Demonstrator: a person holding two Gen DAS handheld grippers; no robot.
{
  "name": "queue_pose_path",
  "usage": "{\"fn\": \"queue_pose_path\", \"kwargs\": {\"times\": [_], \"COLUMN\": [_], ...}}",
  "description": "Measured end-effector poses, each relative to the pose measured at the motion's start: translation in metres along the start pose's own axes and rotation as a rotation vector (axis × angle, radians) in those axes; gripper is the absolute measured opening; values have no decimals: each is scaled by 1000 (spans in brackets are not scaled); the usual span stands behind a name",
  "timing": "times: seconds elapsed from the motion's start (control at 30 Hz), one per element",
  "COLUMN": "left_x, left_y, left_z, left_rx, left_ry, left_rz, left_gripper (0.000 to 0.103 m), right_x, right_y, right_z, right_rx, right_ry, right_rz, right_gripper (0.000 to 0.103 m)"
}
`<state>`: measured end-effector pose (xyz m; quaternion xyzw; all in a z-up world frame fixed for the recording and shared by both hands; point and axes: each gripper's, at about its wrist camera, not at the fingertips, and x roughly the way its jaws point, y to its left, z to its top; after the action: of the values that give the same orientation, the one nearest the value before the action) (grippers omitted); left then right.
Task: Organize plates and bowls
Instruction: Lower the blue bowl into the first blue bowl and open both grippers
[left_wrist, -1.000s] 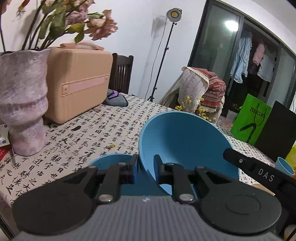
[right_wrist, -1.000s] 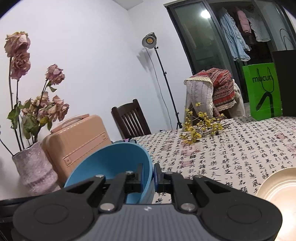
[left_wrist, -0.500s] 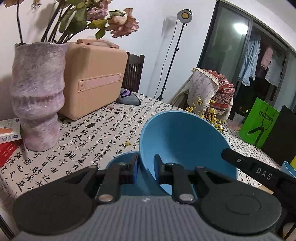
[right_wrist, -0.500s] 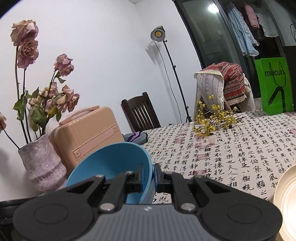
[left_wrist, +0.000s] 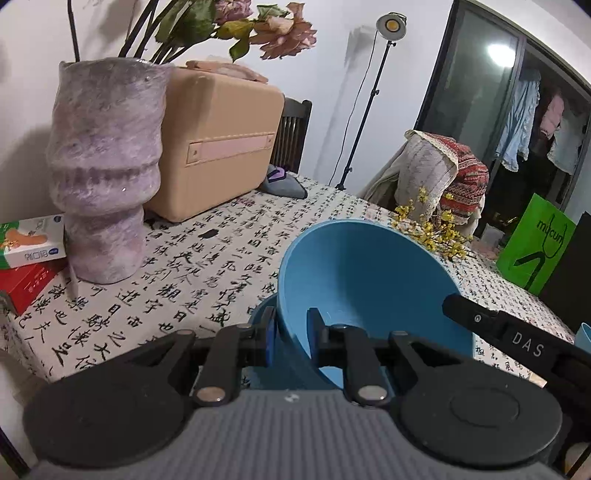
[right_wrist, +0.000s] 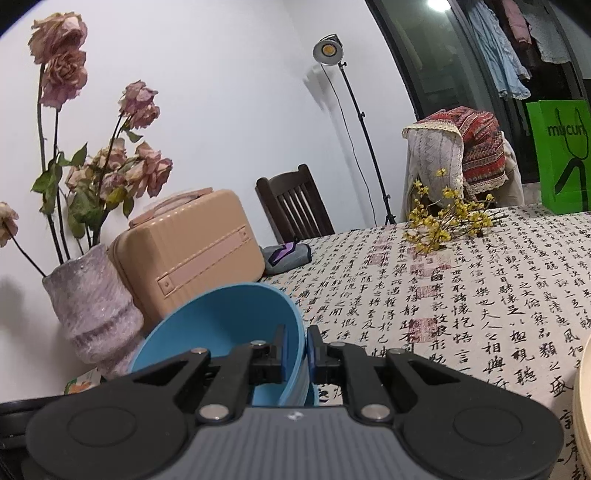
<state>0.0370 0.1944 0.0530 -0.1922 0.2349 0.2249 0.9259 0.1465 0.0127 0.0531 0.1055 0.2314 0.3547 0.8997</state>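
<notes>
Blue round plastic bowl (left_wrist: 369, 280) sits tilted, mouth toward the camera, w/ both grippers clamped on its rim.

Left wrist view: left gripper (left_wrist: 291, 332) is pinched tight on the bowl's near-left wall, one pad inside, one outside. Under it shows the edge of a second blue bowl (left_wrist: 260, 314). Bowl is to the right of and nearer than the mauve ribbed ceramic vase (left_wrist: 105, 170), above the calligraphy-print tablecloth (left_wrist: 207, 266). Right gripper's black arm marked DAS (left_wrist: 517, 339) comes in from the bowl's right side.

Right wrist view: right gripper (right_wrist: 296, 350) is closed on the bowl's (right_wrist: 221, 325) right rim, wall between the pads. Bowl is just right of the vase (right_wrist: 92, 306) & in front of the beige hard-shell case (right_wrist: 192, 247). Cream plate edge (right_wrist: 581, 406) at far right, well apart from the vase.
</notes>
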Motion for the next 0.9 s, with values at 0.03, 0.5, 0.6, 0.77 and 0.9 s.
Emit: {"fn": "queue_pose_path", "kwargs": {"times": [0.03, 0.5, 0.6, 0.77, 0.9], "left_x": [1, 11, 12, 13, 15], "left_y": [1, 7, 6, 2, -4], "left_z": [-1, -11, -12, -12, -12], "left_rx": [-2, -5, 0, 16, 49], "left_ry": [3, 45, 45, 50, 50], "left_rz": [3, 38, 42, 60, 87], "left_gripper": [17, 17, 17, 17, 17], "right_x": [1, 15, 17, 19, 20], "right_y": [1, 7, 8, 9, 10], "right_z": [-1, -14, -18, -20, -21], "right_rx": [-1, -21, -33, -51, -64], "right_ry": [3, 43, 45, 45, 44], "right_rz": [0, -16, -26, -38, -45], "right_gripper": [10, 10, 10, 10, 10]}}
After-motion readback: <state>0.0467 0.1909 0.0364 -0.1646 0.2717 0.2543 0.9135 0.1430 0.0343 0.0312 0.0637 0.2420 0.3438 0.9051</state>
